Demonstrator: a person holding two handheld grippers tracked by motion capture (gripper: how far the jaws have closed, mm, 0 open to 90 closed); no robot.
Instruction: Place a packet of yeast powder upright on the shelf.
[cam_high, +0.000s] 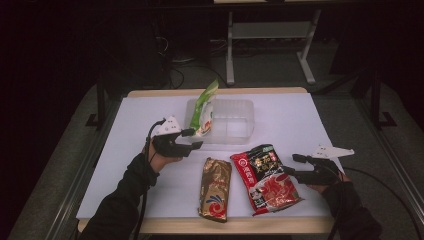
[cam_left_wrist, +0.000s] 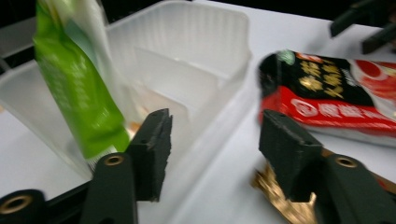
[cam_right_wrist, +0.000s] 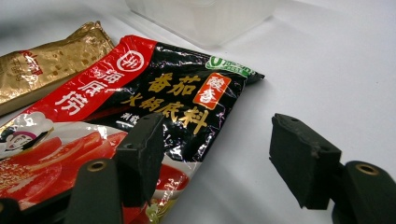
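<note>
In the clear tub (cam_high: 235, 112) the green packet (cam_high: 204, 111) stood propped against the left wall; the left gripper (cam_high: 192, 139) hung open and empty beside it; the right gripper (cam_high: 291, 165), jaws wide, should straddle the red packet's (cam_high: 265, 177) edge squarely before closing.

My surface (cam_high: 300, 120) is a white rectangular top with a pale wooden edge. A clear plastic divided tub (cam_high: 235, 125) sits on it. Nearer me than the tub lie a gold foil packet (cam_high: 215, 188) and, right of that, a red-and-black glossy sauce pouch (cam_high: 265, 177).
</note>
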